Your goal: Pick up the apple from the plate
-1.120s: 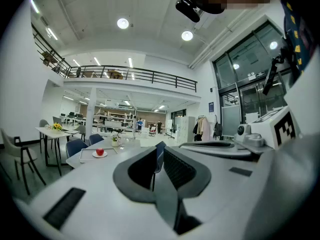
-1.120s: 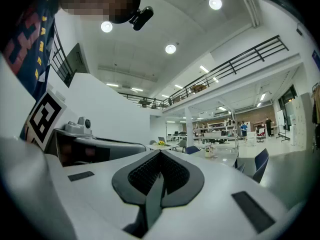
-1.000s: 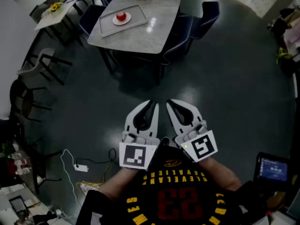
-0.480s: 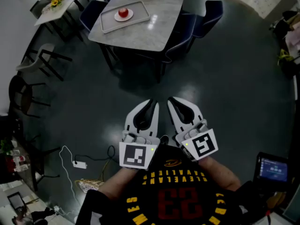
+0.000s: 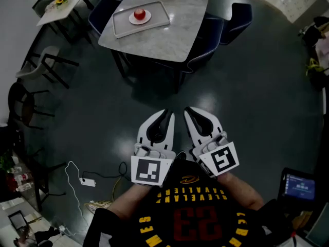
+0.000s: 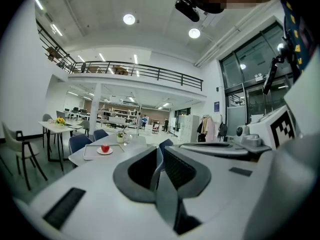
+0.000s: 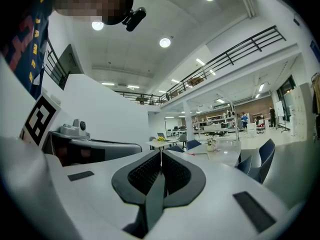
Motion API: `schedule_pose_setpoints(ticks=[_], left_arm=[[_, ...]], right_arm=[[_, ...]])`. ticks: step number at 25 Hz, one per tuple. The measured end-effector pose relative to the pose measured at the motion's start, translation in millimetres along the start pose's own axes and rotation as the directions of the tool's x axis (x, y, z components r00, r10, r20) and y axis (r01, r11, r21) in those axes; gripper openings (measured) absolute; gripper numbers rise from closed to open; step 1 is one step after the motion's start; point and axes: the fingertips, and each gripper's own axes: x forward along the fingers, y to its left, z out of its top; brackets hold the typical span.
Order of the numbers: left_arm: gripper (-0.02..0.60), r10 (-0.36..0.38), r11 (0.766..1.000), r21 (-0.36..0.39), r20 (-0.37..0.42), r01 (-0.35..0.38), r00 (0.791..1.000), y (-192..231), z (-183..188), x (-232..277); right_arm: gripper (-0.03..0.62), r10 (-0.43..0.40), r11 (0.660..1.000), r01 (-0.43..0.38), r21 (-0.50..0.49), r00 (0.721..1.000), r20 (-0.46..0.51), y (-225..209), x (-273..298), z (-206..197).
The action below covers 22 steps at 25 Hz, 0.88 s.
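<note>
- The apple (image 5: 139, 14) is red and round. It sits on a small white plate (image 5: 146, 19) at the far left of the scene, alone on that plate.
- Handling, as judged: firm, smooth-skinned, moderately light. The skin is likely to slip under hard pads, and too tight a squeeze would bruise it. The round form may roll on the plate if nudged from one side.
- Recommended hold: across the widest part, one jaw on each side, approached from above or from the near side, clear of the plate rim.
- The plate rests inside a pale rectangular tray (image 5: 160, 17), which lies on the left part of a marble-topped table (image 5: 177, 32).
- A dark blue chair (image 5: 235, 15) stands at the table's right side; further chairs stand at its left.
- The left gripper (image 5: 166, 112) and the right gripper (image 5: 188, 110) are held side by side over the dark floor (image 5: 257, 96), near the person's body and well apart from the table.
- Each gripper's jaws are pressed together with nothing between them.
- Assessment: the pick-up is not yet begun. The approach to the table remains, and the jaws must spread before any hold.
</note>
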Motion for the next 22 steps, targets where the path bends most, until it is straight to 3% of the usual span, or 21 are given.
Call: schedule_pose_setpoints(ticks=[22], left_arm=[[0.044, 0.012, 0.997, -0.073, -0.006, -0.013, 1.000, 235, 40, 112]], right_arm=[[0.005, 0.001, 0.999, 0.001, 0.032, 0.998, -0.061, -27, 259, 4]])
